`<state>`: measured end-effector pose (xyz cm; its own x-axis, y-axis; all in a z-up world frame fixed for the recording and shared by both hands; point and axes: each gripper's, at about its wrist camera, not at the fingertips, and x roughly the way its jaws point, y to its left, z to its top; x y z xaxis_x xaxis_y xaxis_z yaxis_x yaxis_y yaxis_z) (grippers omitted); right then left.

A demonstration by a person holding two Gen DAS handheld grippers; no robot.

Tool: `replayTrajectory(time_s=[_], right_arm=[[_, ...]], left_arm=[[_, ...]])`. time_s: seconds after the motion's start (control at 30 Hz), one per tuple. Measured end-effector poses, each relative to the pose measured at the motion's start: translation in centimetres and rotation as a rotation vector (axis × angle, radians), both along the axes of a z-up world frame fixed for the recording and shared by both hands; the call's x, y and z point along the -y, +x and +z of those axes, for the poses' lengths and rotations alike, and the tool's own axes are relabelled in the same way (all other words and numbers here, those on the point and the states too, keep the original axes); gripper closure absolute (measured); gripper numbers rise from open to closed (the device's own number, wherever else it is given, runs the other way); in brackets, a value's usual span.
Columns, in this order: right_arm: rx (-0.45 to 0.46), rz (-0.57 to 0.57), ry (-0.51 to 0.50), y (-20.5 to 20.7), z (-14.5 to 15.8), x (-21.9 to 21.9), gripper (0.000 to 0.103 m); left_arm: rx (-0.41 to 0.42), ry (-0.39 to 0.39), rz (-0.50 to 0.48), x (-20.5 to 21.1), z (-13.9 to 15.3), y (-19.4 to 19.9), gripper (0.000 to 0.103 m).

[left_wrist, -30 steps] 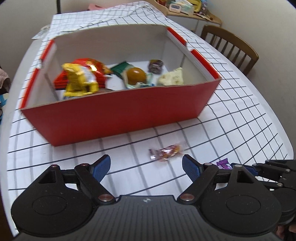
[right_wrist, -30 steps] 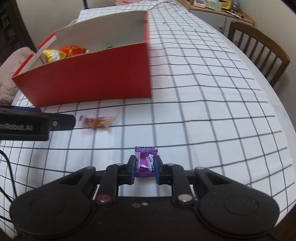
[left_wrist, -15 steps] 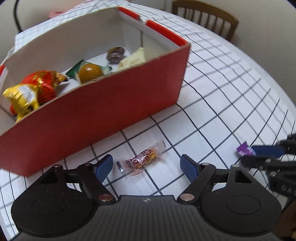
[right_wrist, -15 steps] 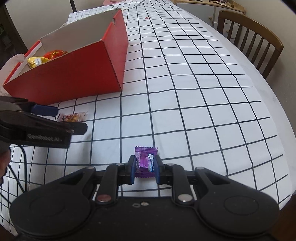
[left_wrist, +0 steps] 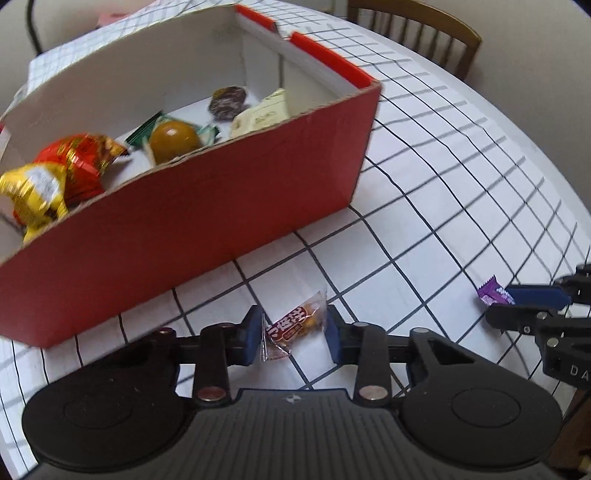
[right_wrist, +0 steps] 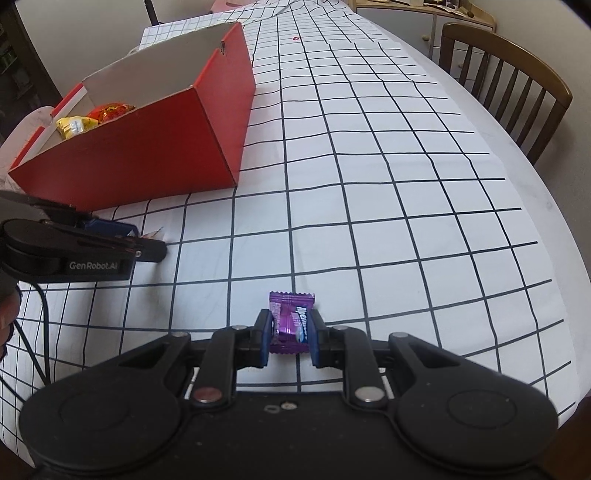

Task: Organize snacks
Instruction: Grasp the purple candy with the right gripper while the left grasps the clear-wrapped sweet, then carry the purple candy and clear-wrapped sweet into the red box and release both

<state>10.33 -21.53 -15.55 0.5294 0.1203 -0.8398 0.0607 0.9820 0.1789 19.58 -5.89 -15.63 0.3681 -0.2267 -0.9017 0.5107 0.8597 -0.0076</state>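
Note:
A red cardboard box holds several wrapped snacks and stands on the checked tablecloth; it also shows in the right wrist view. My left gripper sits in front of the box, its jaws closed in around a clear-wrapped red candy on the cloth. Its pads touch the wrapper's edges. My right gripper is shut on a purple candy and holds it just above the cloth. The purple candy also shows at the right of the left wrist view.
A wooden chair stands at the table's right side. A sideboard is at the far end. The table edge curves away on the right. My left gripper's side shows at the left of the right wrist view.
My left gripper has moved forward over the red candy and its jaws have narrowed around it. My right gripper keeps its hold on the purple candy and has shifted slightly right.

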Motion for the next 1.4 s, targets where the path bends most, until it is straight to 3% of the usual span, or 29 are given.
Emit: replayTrajectory(time_s=[0.17,0.47,0.97,1.4], right_arm=[[0.011,-0.010,0.007,0.0,0.0,0.6,0.085],[0.038,-0.008,0.018,0.3,1.4,0.6,0.085],[0.170,0.087,0.069,3.4,8.5,-1.9,0.085],[0.271,0.166,0.059,9.2,13.4,-5.3,0.084]], left_arm=[[-0.045,-0.065,0.128,-1.6,0.2,0.4,0.073],[-0.055,-0.127,0.249,-4.0,1.8,-0.9,0.073],[0.029,-0.227,0.335,-6.6,9.3,-1.5,0.073],[0.133,-0.214,0.368,-7.1,14.0,3.8,0.073]])
